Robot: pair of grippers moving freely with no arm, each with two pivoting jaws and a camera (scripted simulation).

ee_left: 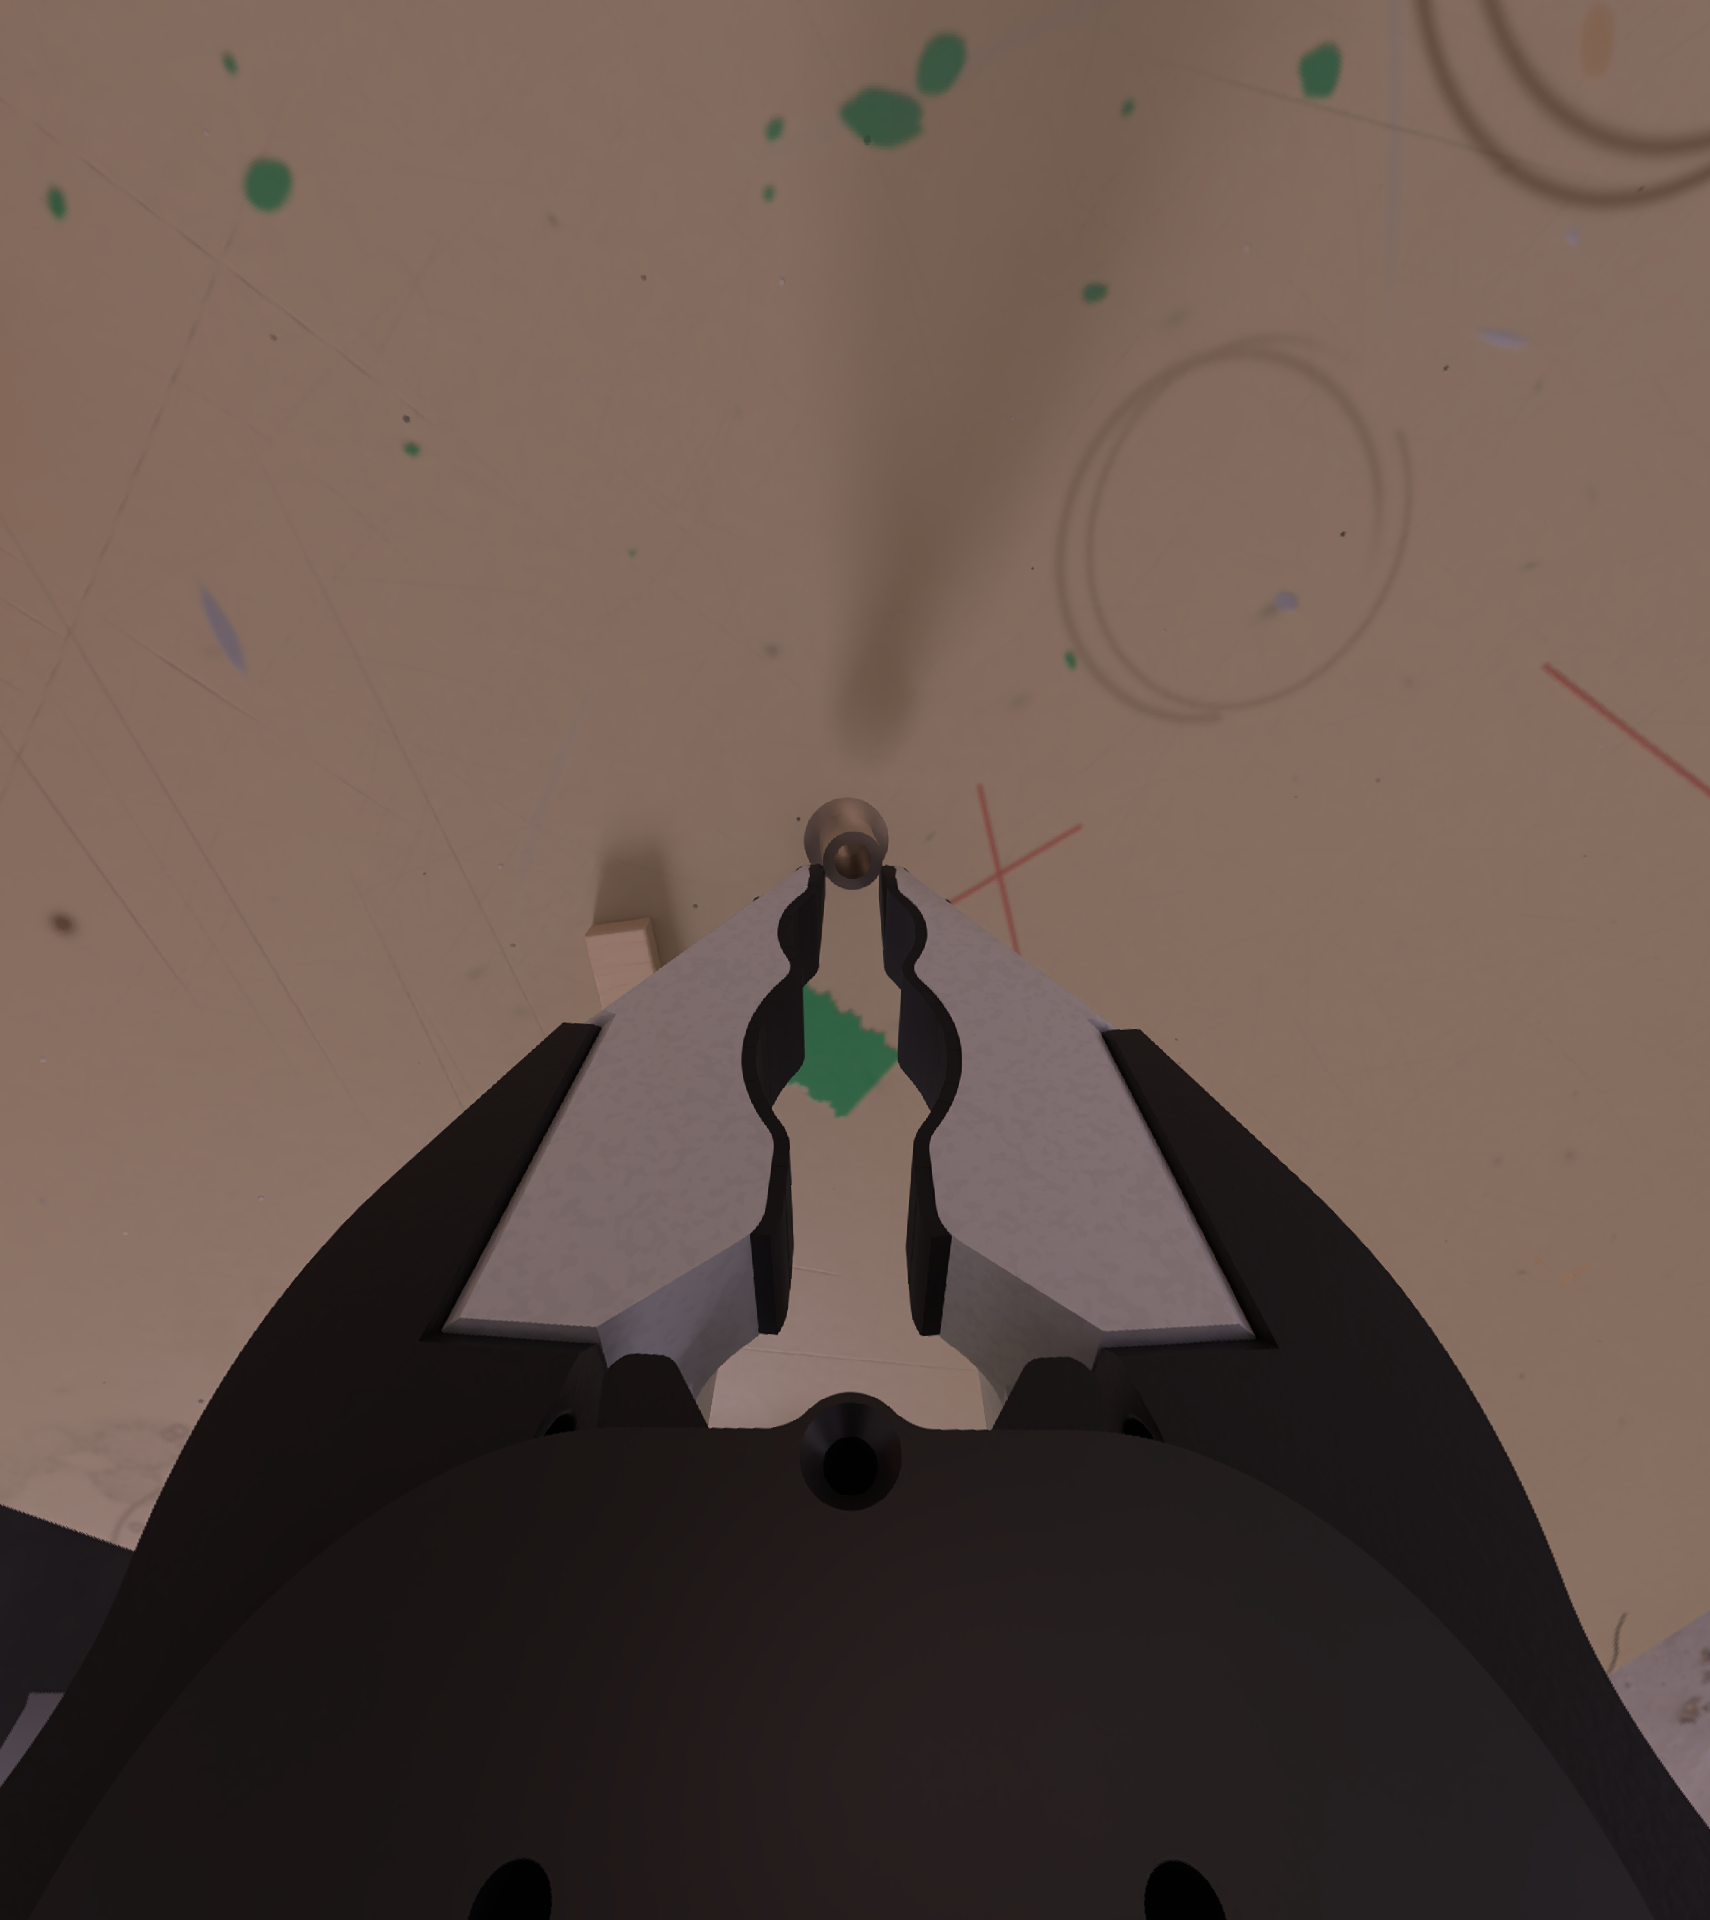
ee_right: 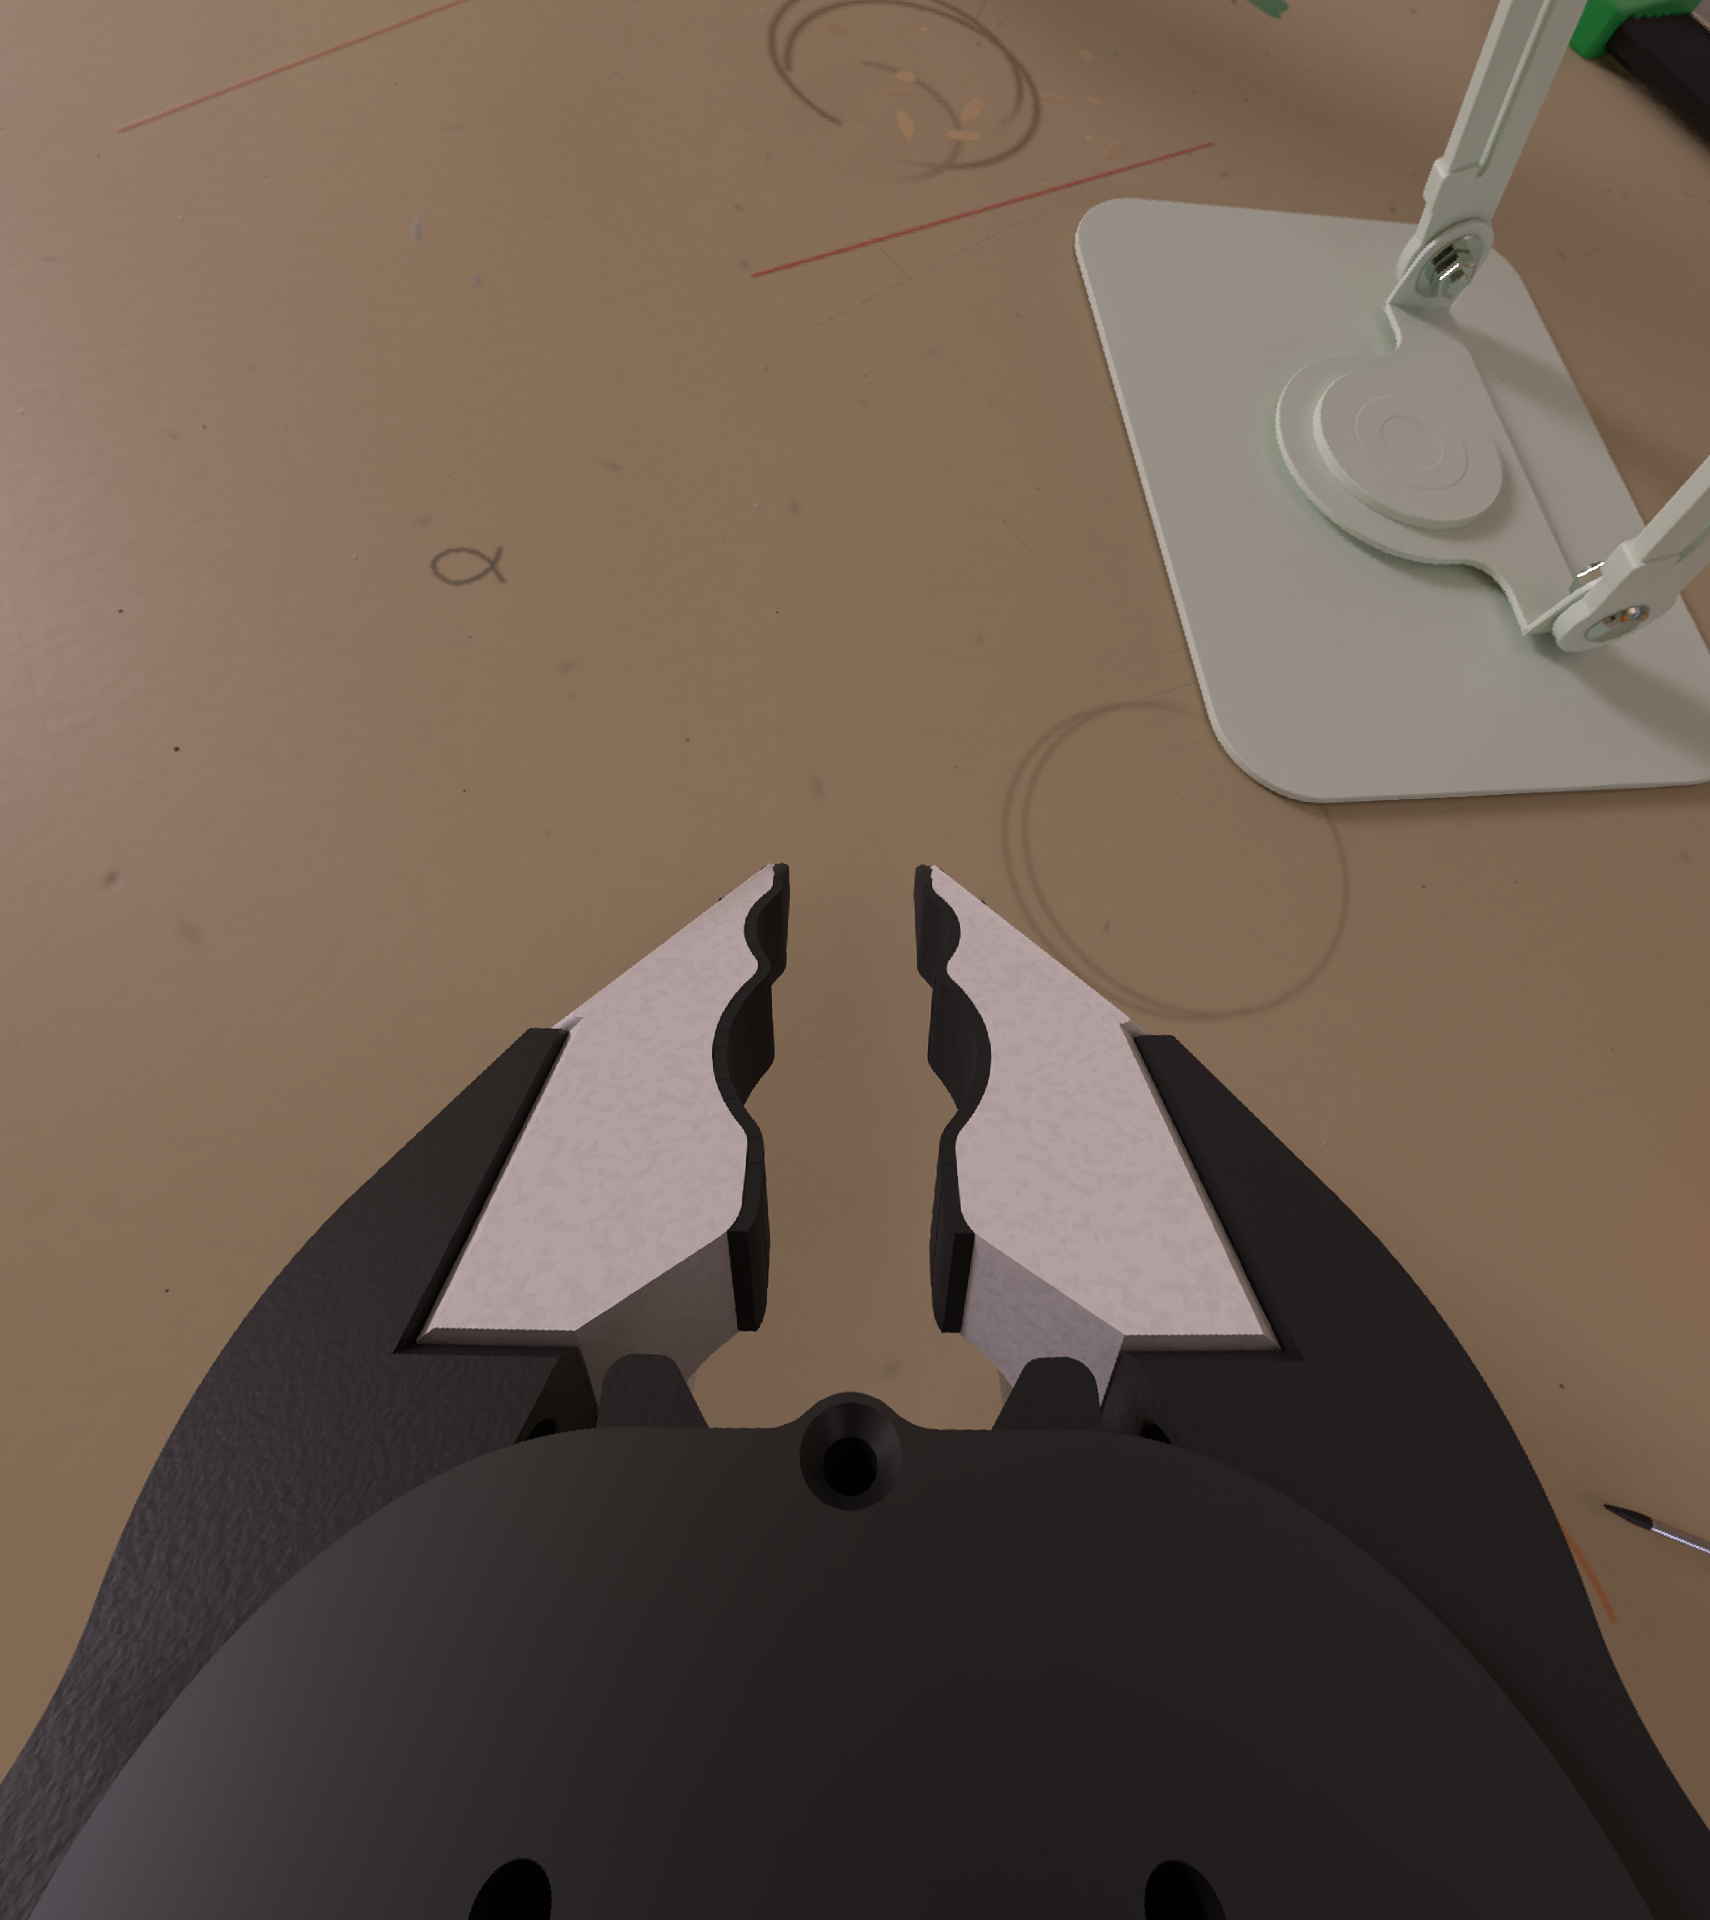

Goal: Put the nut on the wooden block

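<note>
The nut [ee_left: 846, 844] is a small grey metal piece with a round bore facing the camera, pinched between the tips of the left gripper [ee_left: 847, 875], whose fingers are closed down to the nut's width; it is held above the tan tabletop [ee_left: 415, 520]. The pale wooden block [ee_left: 618, 954] stands on the table just left of the left finger, partly hidden behind it. The right gripper [ee_right: 851, 883] holds nothing, fingers parted by a moderate gap over bare table, with a pale green stand base [ee_right: 1246, 520] well off to its right.
</note>
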